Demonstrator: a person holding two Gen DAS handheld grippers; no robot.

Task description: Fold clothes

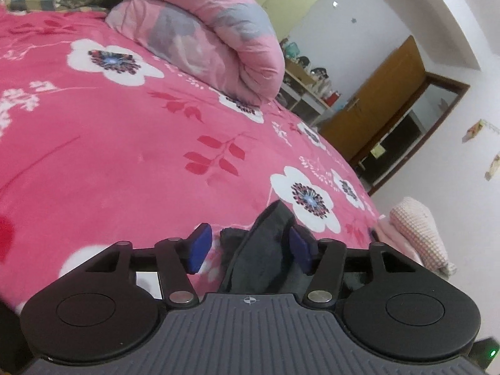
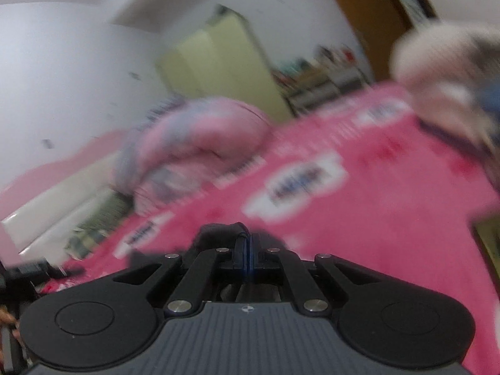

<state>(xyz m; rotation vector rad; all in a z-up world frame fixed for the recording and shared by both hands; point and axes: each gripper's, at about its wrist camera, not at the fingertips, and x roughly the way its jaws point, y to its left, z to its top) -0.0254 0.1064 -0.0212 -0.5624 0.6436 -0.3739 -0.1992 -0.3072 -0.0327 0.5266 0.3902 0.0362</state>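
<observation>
Left wrist view: the left gripper (image 1: 248, 248) gapes wide around a dark garment (image 1: 265, 250) at lower centre over the pink bedspread (image 1: 125, 156), apparently ready to bite. The right gripper (image 2: 247, 248) pinches dark cloth, blurred.

Bedspread (image 1: 125, 162) pink w/ white flowers, red leaves; quilt (image 1: 200, 31) pink-grey; garment (image 1: 265, 256) dark; claw pads (image 1: 200, 247) blue.
</observation>
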